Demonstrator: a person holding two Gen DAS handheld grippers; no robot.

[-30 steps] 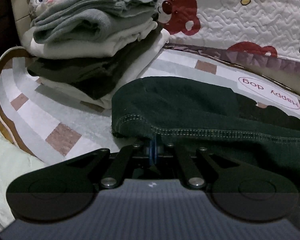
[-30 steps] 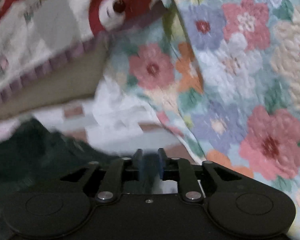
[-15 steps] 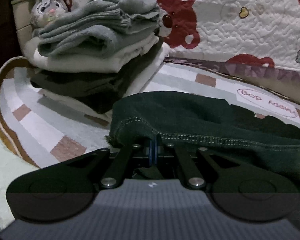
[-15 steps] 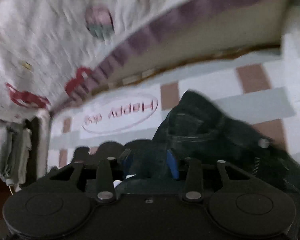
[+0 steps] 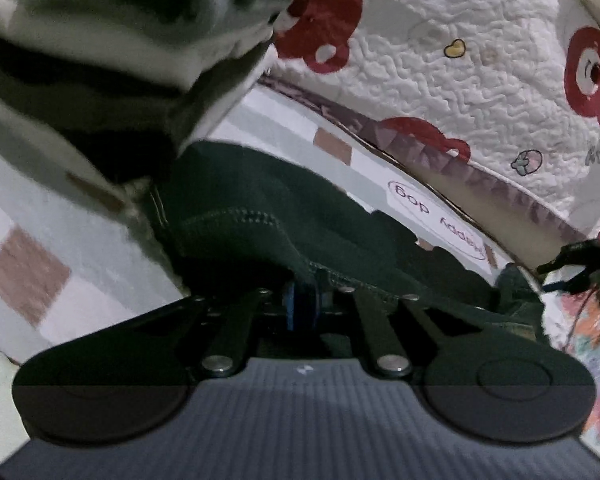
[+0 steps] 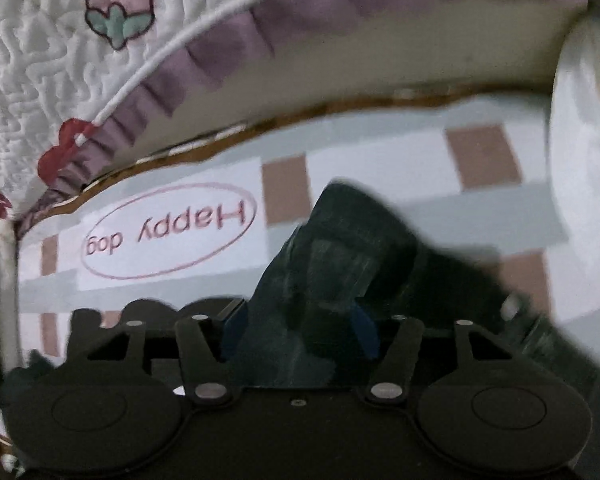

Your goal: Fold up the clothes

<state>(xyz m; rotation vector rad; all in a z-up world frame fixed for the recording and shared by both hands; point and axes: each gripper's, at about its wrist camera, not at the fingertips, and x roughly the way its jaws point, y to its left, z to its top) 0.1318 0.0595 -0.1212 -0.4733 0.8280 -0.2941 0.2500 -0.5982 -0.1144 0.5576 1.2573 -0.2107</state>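
My left gripper [image 5: 304,300], clamped on the dark green garment's [image 5: 260,216] hem, has swung toward 11 o'clock, nearing the folded stack [image 5: 100,40]; my right gripper [image 6: 300,330] now pinches bunched cloth, fold underway.

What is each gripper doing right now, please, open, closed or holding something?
Left gripper: closed on the stitched hem of the dark green garment.
Right gripper: fingers apart, with a bunch of the same garment between them.

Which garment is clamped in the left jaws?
The dark green garment, pinched at its stitched hem by the left gripper. The grey and cream ones sit folded in the stack behind, untouched.
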